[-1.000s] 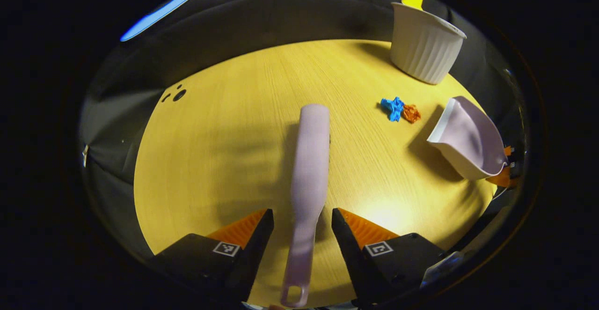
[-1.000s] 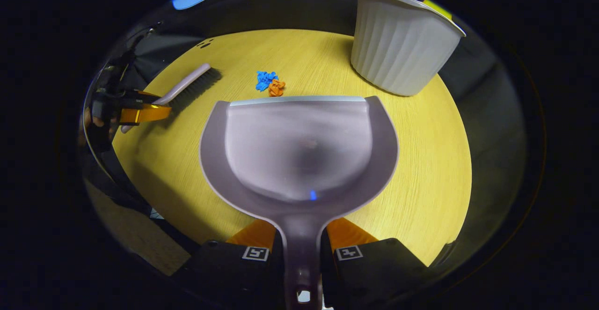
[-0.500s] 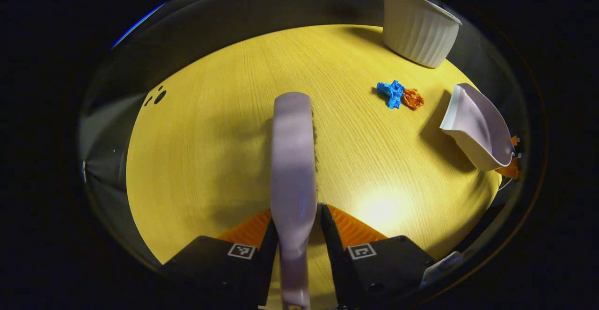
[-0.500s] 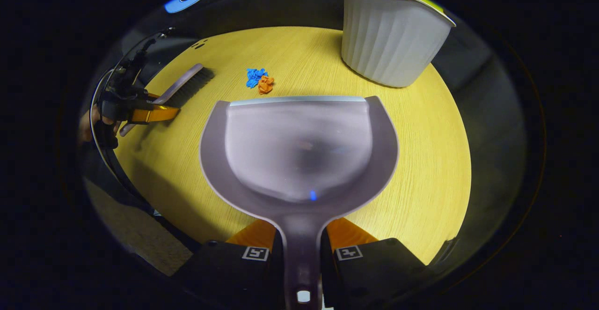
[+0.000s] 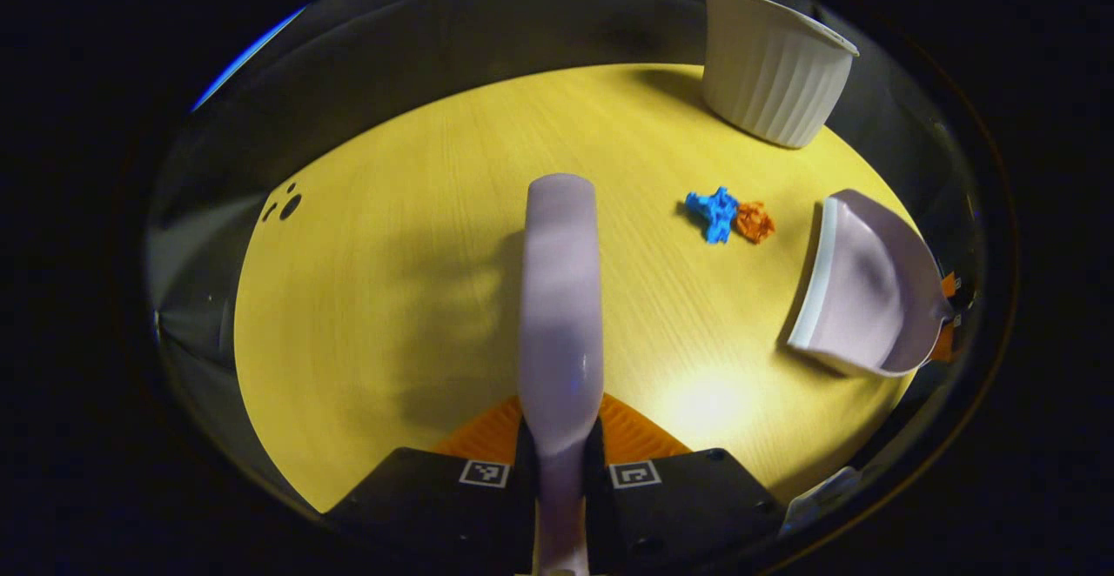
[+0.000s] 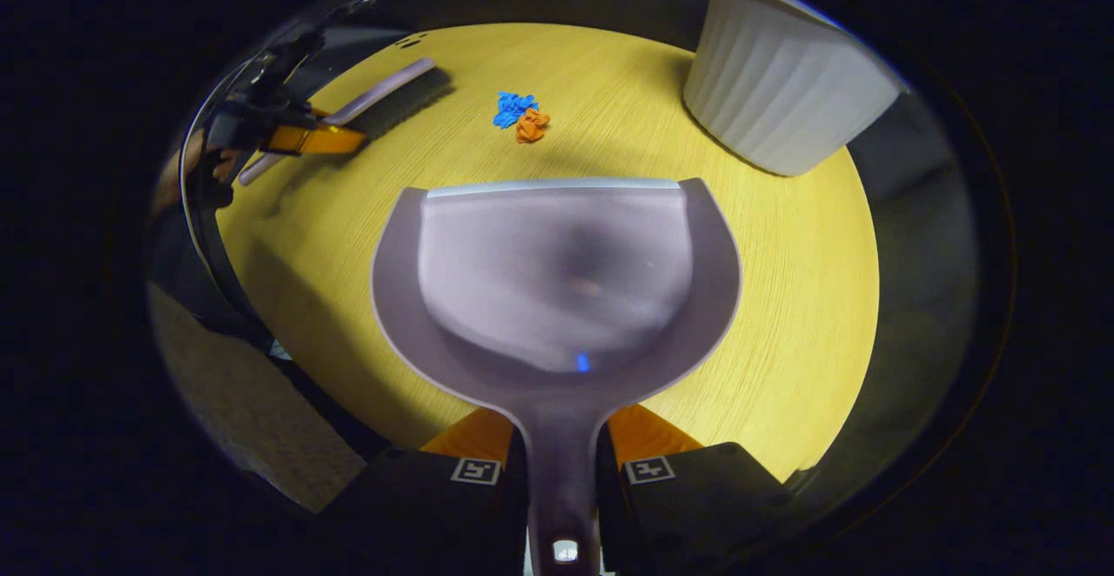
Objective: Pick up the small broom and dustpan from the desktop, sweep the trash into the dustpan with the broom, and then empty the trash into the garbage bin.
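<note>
Since a second ago the left gripper [image 5: 559, 458] has gone from spread wide to clamping both fingers on the handle of the small pale lilac plastic broom [image 5: 560, 298], which is pointing forward over the round yellow wood-grain desktop [image 5: 392, 298]. Right of the broom, crumpled blue paper trash [image 5: 712, 212] is touching crumpled orange paper trash [image 5: 754, 221]. Farther right, the pale lilac plastic dustpan [image 5: 857, 284] is tilting, and the white ribbed garbage bin [image 5: 770, 71] is standing beyond it.

Over in the right gripper view, the right gripper [image 6: 561, 463] is squeezing the dustpan [image 6: 557, 276] handle from both sides. Beyond the dustpan's front lip, the blue trash [image 6: 512, 108] and orange trash [image 6: 531, 126] are sitting together, bin [image 6: 788, 93] to its right, broom [image 6: 383, 104] and left gripper [image 6: 305, 137] to its left.
</note>
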`<control>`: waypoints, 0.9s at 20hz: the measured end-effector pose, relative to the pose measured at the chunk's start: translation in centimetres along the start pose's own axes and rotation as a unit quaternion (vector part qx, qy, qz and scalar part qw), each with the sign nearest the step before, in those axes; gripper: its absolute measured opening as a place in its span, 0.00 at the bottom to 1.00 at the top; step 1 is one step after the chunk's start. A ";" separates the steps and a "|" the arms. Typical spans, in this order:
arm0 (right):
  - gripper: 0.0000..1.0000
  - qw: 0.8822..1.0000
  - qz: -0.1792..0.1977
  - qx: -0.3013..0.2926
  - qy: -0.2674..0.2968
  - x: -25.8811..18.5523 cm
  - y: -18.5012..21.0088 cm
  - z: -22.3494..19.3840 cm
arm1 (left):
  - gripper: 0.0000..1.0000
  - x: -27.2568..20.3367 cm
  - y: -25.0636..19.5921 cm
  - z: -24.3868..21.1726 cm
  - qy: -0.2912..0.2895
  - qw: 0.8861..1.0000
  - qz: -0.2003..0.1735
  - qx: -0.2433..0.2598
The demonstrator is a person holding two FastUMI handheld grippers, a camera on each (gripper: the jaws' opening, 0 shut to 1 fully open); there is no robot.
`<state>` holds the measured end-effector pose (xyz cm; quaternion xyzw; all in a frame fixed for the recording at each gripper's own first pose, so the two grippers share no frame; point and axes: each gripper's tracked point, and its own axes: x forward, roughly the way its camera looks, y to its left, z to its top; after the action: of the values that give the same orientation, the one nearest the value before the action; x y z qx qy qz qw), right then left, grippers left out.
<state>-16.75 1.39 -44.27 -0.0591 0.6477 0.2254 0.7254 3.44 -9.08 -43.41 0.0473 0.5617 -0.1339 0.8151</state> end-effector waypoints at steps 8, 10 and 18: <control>0.41 0.999 0.017 -0.041 0.027 0.3 -1.9 0.9 | 0.28 2.8 -3.7 4.7 0.005 0.996 -0.037 0.083; 0.37 0.998 0.019 -0.046 0.024 0.4 -2.1 1.1 | 0.28 3.5 -5.2 4.7 0.021 0.994 -0.054 0.093; 0.33 0.998 0.027 -0.057 0.018 0.3 -1.8 1.9 | 0.28 2.5 -12.7 3.4 0.058 0.980 -0.154 0.109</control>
<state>-14.32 0.60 -44.63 -0.0869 0.6479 0.2805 0.7029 3.91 -22.46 -43.54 0.0562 0.5907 -0.3155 0.7405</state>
